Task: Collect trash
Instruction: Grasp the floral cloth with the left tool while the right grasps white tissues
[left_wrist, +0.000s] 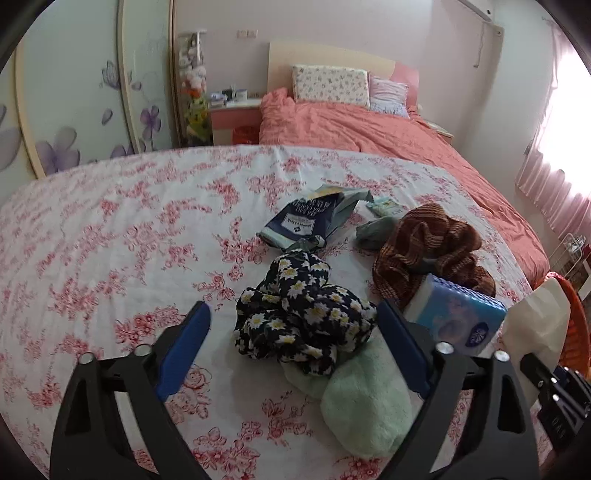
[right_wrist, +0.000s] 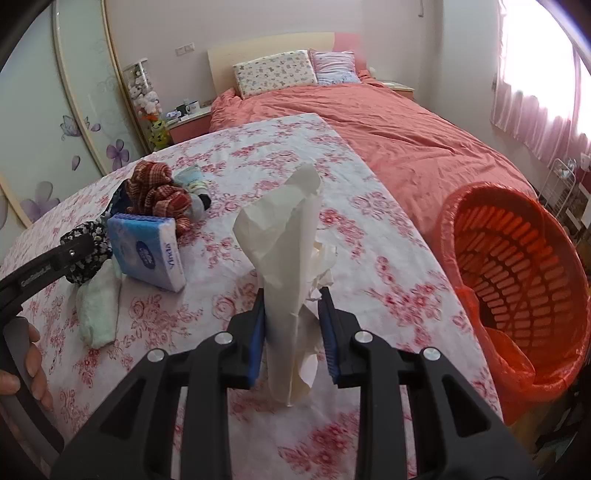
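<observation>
My right gripper (right_wrist: 293, 306) is shut on a crumpled white tissue (right_wrist: 284, 236) and holds it upright above the floral tablecloth (right_wrist: 369, 229). An orange bin (right_wrist: 517, 266) lined with an orange bag stands just off the table's right edge. My left gripper (left_wrist: 291, 314) is open and empty, its fingers on either side of a black daisy-print cloth (left_wrist: 306, 317). A dark blue empty wrapper (left_wrist: 306, 221) lies beyond that cloth. The tissue also shows at the right edge of the left wrist view (left_wrist: 535, 325).
A blue tissue pack (left_wrist: 458, 317) (right_wrist: 147, 251), a brown checked cloth (left_wrist: 428, 243) (right_wrist: 159, 192), a pale green towel (left_wrist: 365, 398) (right_wrist: 99, 306) and small socks (left_wrist: 376, 229) lie on the table. A bed with a coral cover (right_wrist: 406, 133) is behind.
</observation>
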